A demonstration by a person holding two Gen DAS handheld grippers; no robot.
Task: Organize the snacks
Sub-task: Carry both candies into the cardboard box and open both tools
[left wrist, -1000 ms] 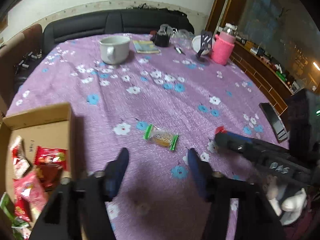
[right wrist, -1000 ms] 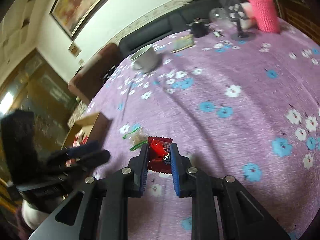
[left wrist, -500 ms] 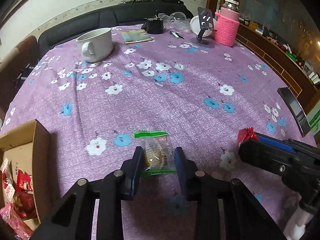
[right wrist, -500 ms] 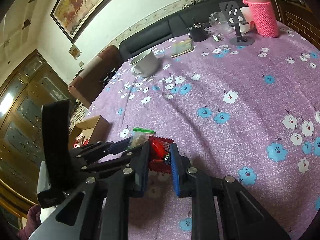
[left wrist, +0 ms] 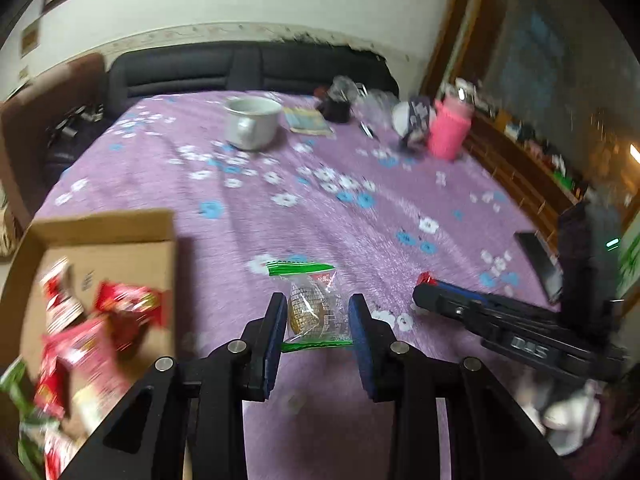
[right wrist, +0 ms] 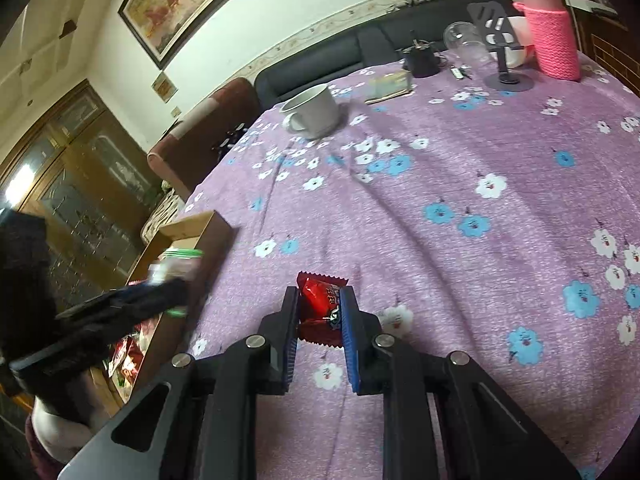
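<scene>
Motion blur smeared the red packets in the brown cardboard box [left wrist: 108, 236]. Right of it, the left gripper [left wrist: 316, 316] pinched a clear green-edged biscuit packet [left wrist: 310, 304]; the right gripper [right wrist: 320, 312] clamped a red foil snack packet [right wrist: 322, 300].

Tablecloth [right wrist: 460, 208]: matt woven cloth, floral print. Box [left wrist: 120, 236]: plain brown cardboard. Cookie pack [left wrist: 314, 308]: clear glossy plastic film w/ green ends. Red packet [right wrist: 322, 300]: shiny foil-like wrap. Mug [right wrist: 314, 110]: smooth glazed ceramic. Bottle sleeve [right wrist: 554, 40]: pink knit, rough.

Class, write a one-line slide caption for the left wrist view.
Left gripper shut on a clear green-edged snack packet, beside an open cardboard box of red snacks.
</scene>
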